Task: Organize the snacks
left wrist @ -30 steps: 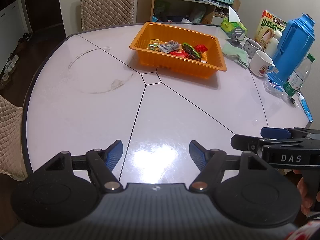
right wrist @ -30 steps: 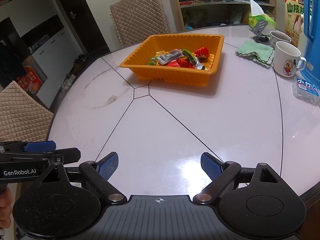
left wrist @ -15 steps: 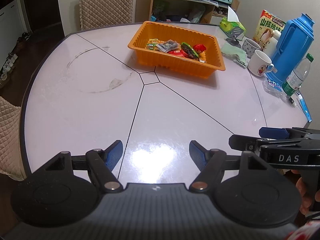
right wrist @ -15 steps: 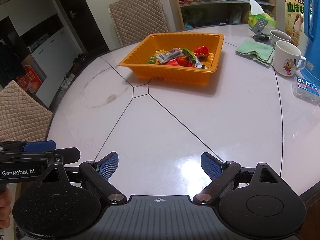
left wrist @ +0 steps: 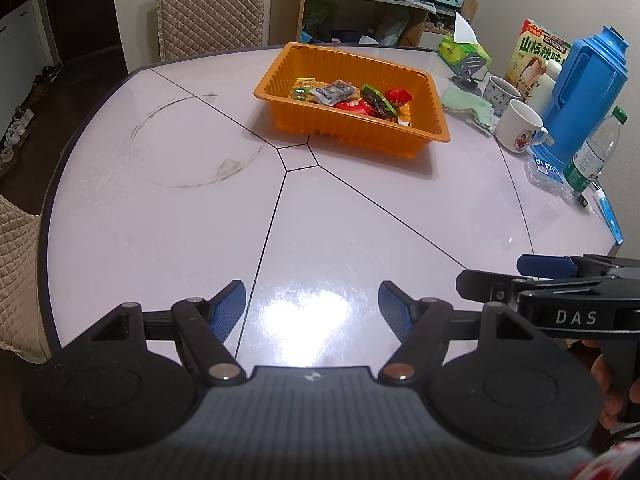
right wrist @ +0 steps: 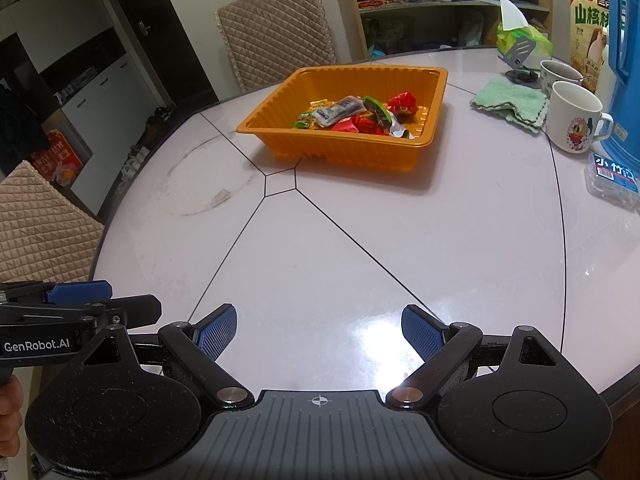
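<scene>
An orange plastic tray (left wrist: 424,82) (right wrist: 438,84) stands on the far half of the round pale table (left wrist: 360,216) (right wrist: 360,240). Several wrapped snacks (left wrist: 352,98) (right wrist: 356,114) lie piled inside it, red, green, yellow and silver. My left gripper (left wrist: 312,306) hovers open over the table's near edge, nothing between its blue pads. My right gripper (right wrist: 319,330) is open too, also empty, beside the left one. Each shows at the other view's edge: the right gripper (left wrist: 532,272) at the right, the left gripper (right wrist: 96,300) at the left. Both are far from the tray.
Along the right side stand a blue thermos (left wrist: 580,92), two mugs (left wrist: 518,128), a green cloth (left wrist: 468,106), a tissue pack (left wrist: 464,50), a snack box (left wrist: 538,56), a water bottle (left wrist: 592,152) and a clear small box (right wrist: 612,180). Padded chairs (right wrist: 276,28) surround the table.
</scene>
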Tool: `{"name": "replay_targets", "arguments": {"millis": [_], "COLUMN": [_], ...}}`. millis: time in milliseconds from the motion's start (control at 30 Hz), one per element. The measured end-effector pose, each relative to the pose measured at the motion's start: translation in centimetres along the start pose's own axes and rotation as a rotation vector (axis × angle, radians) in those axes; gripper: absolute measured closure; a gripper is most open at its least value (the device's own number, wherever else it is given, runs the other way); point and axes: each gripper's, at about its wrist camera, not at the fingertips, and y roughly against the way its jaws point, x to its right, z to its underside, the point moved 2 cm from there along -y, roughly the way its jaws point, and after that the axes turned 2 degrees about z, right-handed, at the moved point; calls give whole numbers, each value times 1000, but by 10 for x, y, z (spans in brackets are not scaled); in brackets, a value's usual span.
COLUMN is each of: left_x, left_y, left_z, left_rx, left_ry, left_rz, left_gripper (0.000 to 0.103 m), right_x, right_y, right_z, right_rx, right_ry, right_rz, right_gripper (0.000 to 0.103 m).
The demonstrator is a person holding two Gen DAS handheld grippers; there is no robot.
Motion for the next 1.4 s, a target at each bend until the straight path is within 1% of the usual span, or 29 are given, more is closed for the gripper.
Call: {"name": "replay_targets", "arguments": {"millis": [1400], "left_x": [-2], "left_y": [-3], "left_z": [-5], "left_rx": [-1], "left_ry": [1], "left_rz": [5], "left_gripper": [32], "right_x": [-3], "right_y": [-3], "right_z": [-3], "right_rx": [-3], "right_ry": [4], "right_rz": [3], "right_gripper": [14]}}
